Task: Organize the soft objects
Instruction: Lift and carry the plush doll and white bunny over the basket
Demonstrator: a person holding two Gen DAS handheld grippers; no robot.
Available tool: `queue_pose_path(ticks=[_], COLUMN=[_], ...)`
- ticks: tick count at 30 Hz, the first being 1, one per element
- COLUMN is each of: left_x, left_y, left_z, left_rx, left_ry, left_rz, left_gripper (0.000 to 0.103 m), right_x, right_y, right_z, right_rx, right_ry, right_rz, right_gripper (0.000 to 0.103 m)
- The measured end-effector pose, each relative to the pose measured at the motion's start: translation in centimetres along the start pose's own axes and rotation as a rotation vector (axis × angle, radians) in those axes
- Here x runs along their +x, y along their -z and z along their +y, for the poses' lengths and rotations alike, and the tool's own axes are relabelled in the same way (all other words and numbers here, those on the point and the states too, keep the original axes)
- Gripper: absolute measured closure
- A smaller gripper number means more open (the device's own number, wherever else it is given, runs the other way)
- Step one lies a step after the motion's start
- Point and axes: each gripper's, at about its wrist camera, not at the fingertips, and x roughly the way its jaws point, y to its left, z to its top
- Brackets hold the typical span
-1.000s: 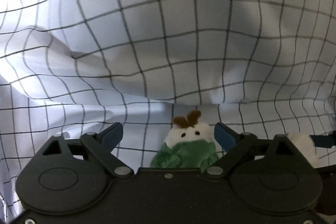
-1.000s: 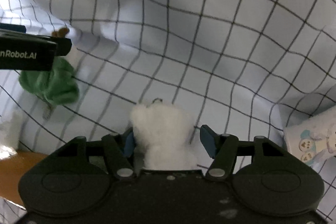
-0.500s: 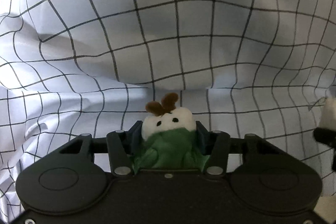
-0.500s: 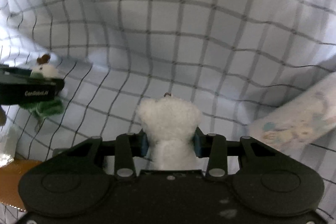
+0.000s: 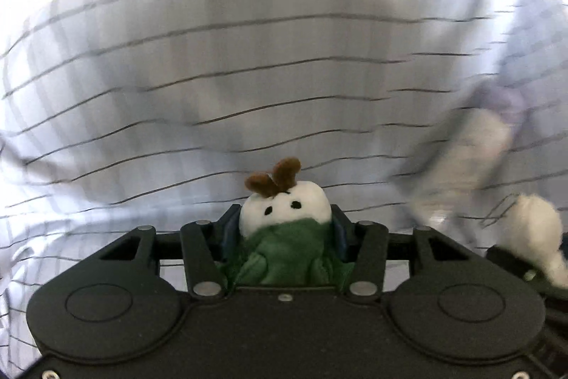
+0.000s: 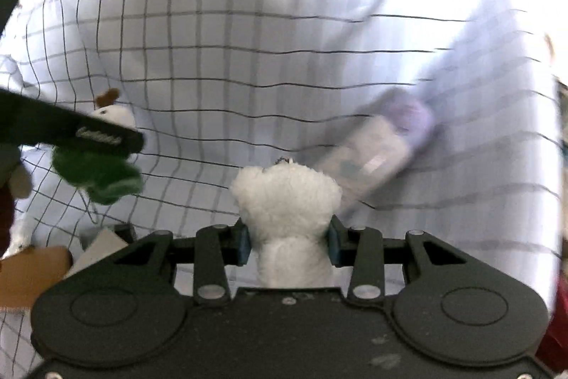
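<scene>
Both clenched: left claw (image 5: 284, 233) squeezes a green-bodied plush (image 5: 284, 237), right claw (image 6: 288, 240) a fluffy white plush (image 6: 285, 201).

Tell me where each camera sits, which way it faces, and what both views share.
Left wrist: on the left gripper, looking forward along its fingers at the checked cloth; its own fingers clamp the green plush.
Right wrist: on the right gripper, facing the same cloth; its own fingers clamp the white plush.
Shared: both plushes, the cloth and a blurred pale pack; each view catches the other gripper.
</scene>
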Motion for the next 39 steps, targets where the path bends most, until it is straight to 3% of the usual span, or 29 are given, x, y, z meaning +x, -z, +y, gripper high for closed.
queue_pose_path(ticks=[10, 17, 21, 27, 39], left_x=[-7.3, -13.1, -16.1, -21.0, -25.8], left_y=[4.0, 10.0, 13.2, 17.3, 25.0], left_z=[-11.4, -13.7, -12.8, -10.2, -5.9], left_rx=[0.168, 0.221, 0.209, 0.153, -0.028], left_ry=[0.213, 0.268, 0.24, 0.135, -0.124], left_rz=[0.011, 0.048, 0.042, -0.013, -0.078], left_gripper=[0.053, 0.053, 0.053, 0.053, 0.053], right_x=[-9.1, -14.5, -17.0, -19.2, -24.0], right_y=[9.0, 15.2, 18.0, 20.2, 22.7], right_z=[-4.6, -4.6, -3.7, -1.9, 0.3], right_rx=[0.123, 0.176, 0.183, 0.193, 0.219], right_ry=[0.028, -0.009, -0.041, -0.11, -0.198], right_rz=[-0.008, 0.017, 0.023, 0.021, -0.066], right_gripper=[0.064, 0.064, 0.064, 0.064, 0.064])
